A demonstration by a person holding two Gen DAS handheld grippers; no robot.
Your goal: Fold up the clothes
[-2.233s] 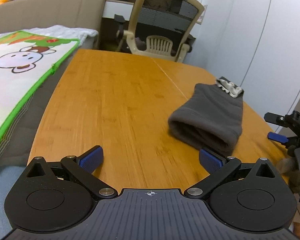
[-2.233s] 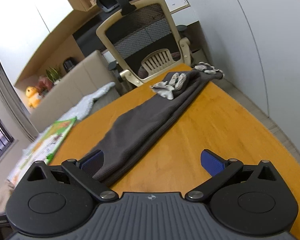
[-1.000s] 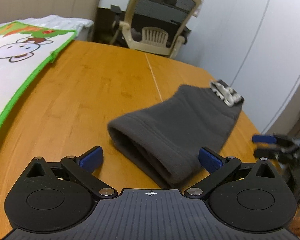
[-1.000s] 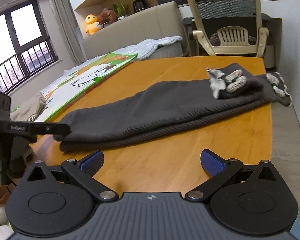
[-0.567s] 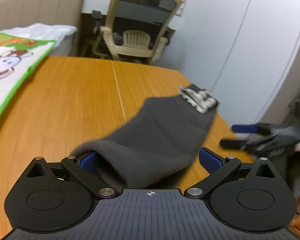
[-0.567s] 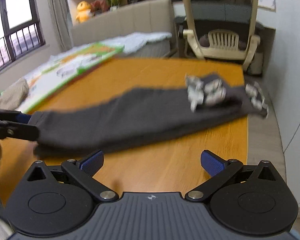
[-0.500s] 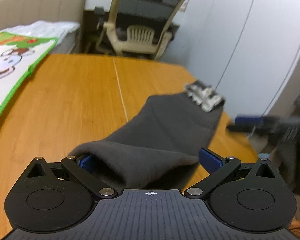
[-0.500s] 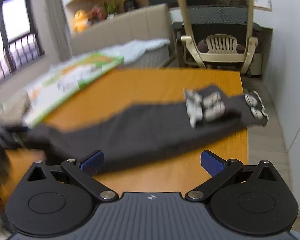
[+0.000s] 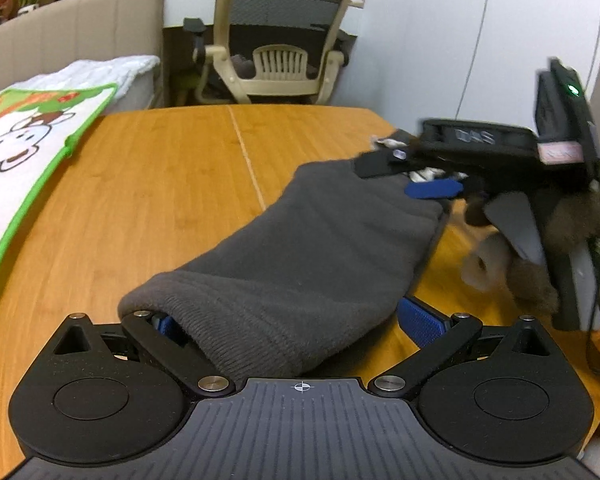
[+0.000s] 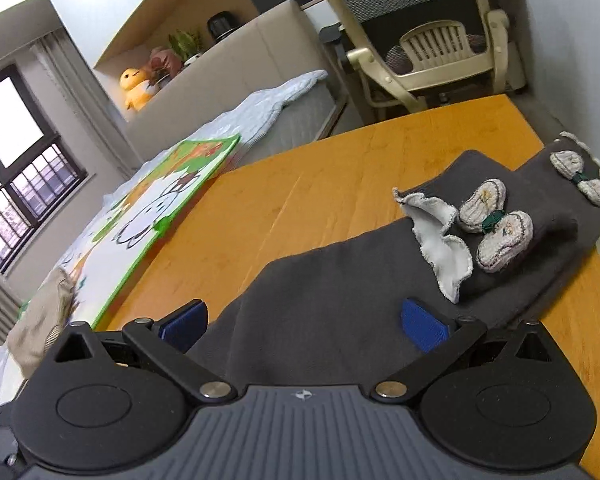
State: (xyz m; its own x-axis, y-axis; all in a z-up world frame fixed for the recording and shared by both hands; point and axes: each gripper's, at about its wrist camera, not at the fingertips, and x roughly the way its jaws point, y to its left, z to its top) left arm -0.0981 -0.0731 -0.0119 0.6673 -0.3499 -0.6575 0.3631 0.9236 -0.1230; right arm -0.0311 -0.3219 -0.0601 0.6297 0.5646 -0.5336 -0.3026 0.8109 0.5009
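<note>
1. Wooden table (image 9: 148, 184): bare orange top, chair (image 9: 280, 36) at the far edge, cartoon mat (image 9: 24, 148) along the left.
2. Garment (image 9: 308, 248): dark grey knit, folded into a long band, lying across the right half of the table; pale bow trims (image 10: 496, 228) and a white cuff (image 10: 440, 236) sit at its far end.
3. Left gripper (image 9: 288, 320): jaws wide, the near end of the band lying between them, cloth over the left pad; not closed on it, as far as we can tell.
4. Right gripper (image 10: 304, 320): jaws wide, set over the middle of the band, with cloth between the pads. In the left view it hangs over the far part of the garment.
5. Step in hand, as we judge it: take hold of the band for a fold across its length.
6. To do it well:
   - we close each gripper on all layers at once, not only the top one;
   - we keep both holds level so the edges stay lined up;
   - we keep the trims flat.
</note>
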